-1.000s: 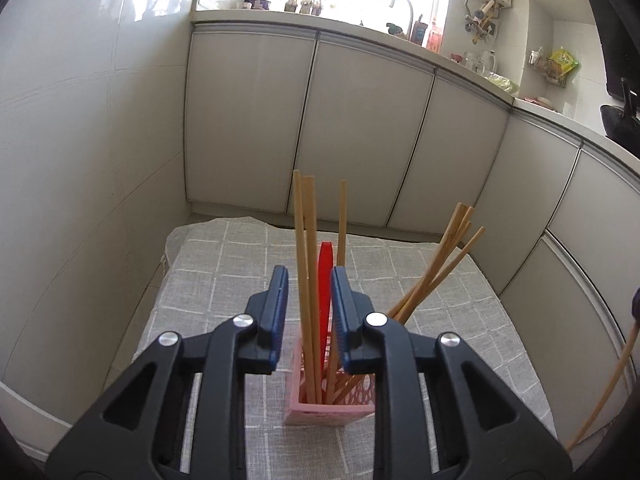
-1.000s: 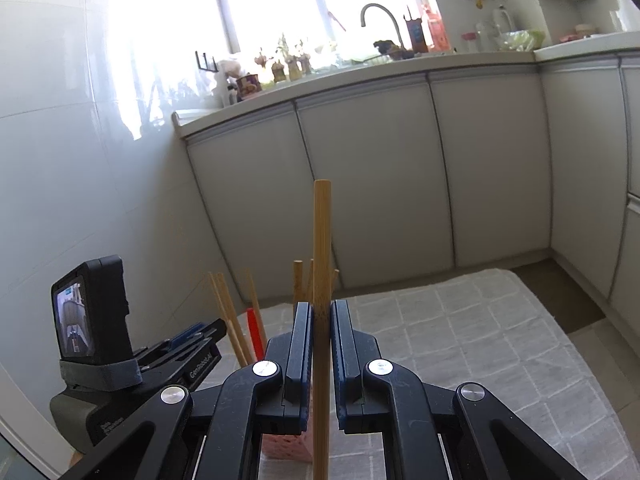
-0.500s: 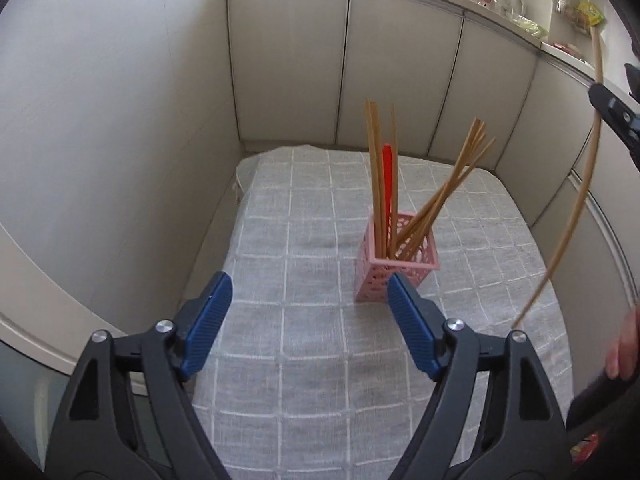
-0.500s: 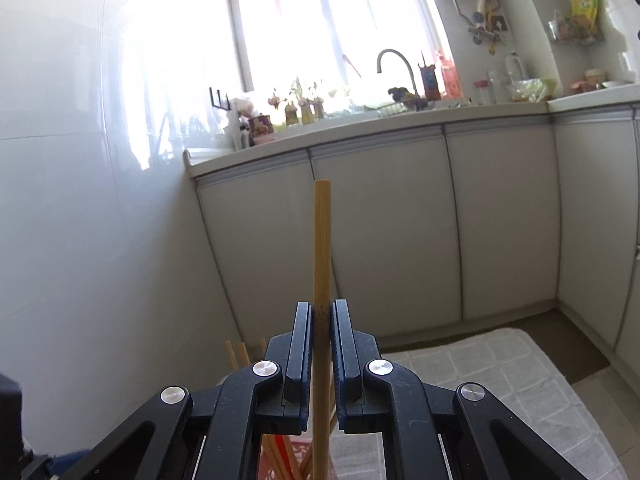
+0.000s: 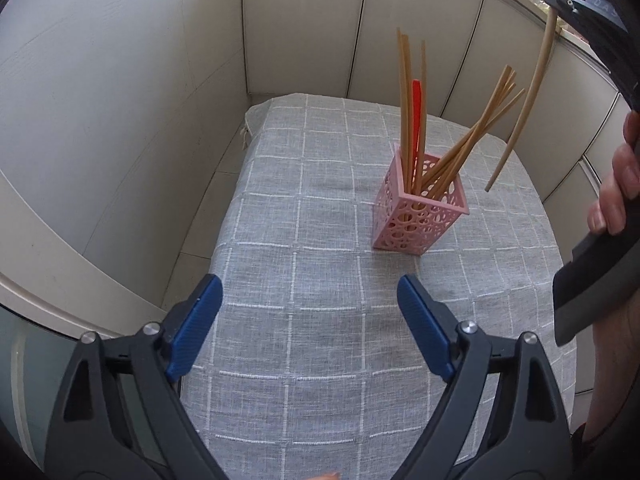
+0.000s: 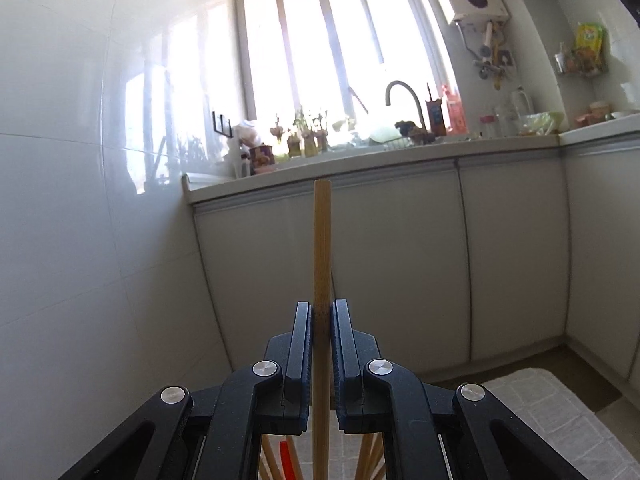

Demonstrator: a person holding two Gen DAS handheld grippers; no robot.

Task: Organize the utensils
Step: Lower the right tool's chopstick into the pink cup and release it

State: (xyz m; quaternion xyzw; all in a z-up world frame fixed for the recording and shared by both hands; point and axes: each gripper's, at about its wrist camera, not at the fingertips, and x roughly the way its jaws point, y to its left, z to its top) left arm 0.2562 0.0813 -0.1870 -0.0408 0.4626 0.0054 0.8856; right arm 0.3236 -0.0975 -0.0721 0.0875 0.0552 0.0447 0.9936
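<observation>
A pink perforated utensil holder (image 5: 420,216) stands on the grey checked cloth (image 5: 320,240). It holds several wooden chopsticks (image 5: 406,96) and one red utensil (image 5: 418,116). My left gripper (image 5: 308,332) is open and empty, pulled back from the holder and above the cloth. My right gripper (image 6: 320,316) is shut on a wooden chopstick (image 6: 322,248) held upright. In the left wrist view that chopstick (image 5: 528,92) hangs above and to the right of the holder, its tip just clear of the rim. The tops of the held utensils (image 6: 286,460) show below my right gripper.
White cabinet doors (image 5: 304,28) close off the far side of the table. A tiled wall (image 5: 100,100) runs along the left. A counter with a sink tap (image 6: 402,96) and bottles lies beyond under a bright window. A hand (image 5: 616,184) grips the right tool.
My left gripper let go of the holder's chopsticks, opened wide and pulled back toward me. My right gripper rose with its chopstick, now hanging over the holder's right side.
</observation>
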